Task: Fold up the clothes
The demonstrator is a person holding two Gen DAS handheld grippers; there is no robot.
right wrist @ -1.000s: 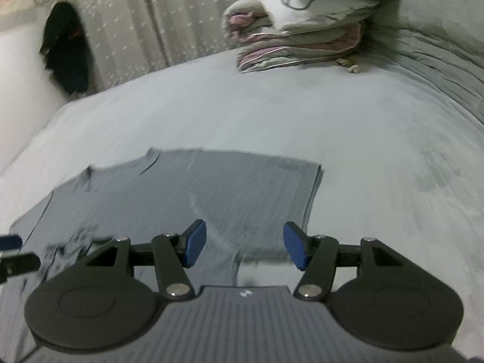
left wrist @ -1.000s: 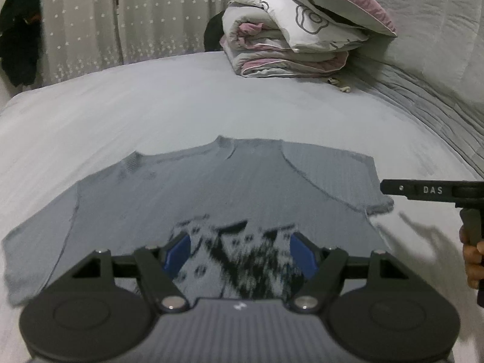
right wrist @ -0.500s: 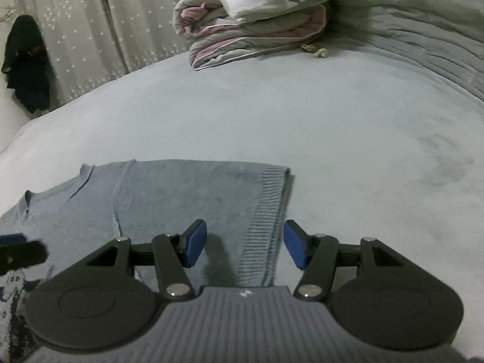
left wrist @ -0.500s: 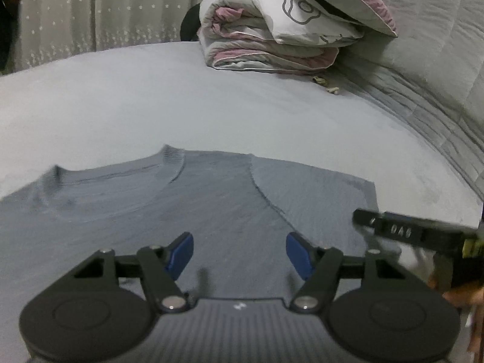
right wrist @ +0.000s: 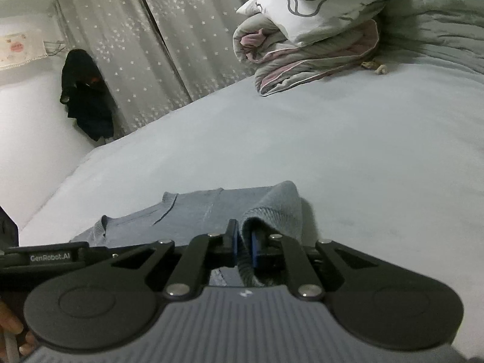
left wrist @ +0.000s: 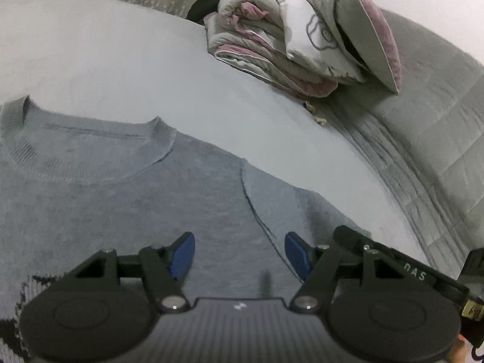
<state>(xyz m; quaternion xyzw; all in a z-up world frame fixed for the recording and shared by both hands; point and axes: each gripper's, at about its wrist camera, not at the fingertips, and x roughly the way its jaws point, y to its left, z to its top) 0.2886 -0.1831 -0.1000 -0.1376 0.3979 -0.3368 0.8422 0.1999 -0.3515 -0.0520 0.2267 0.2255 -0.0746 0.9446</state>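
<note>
a pale grey bed [left wrist: 127, 69] carries a blue-grey sweater [left wrist: 127, 199] and folded bedding [left wrist: 272, 57].

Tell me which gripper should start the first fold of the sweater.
Right. The right gripper is closing on the sweater's sleeve, cloth already bunched between its pads. The left gripper hangs open over the flat sweater, gripping nothing.

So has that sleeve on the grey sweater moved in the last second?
Yes. The sleeve lay flat on the bed before; now its cuff is bunched up off the bed between the closing jaws of the right gripper.
</note>
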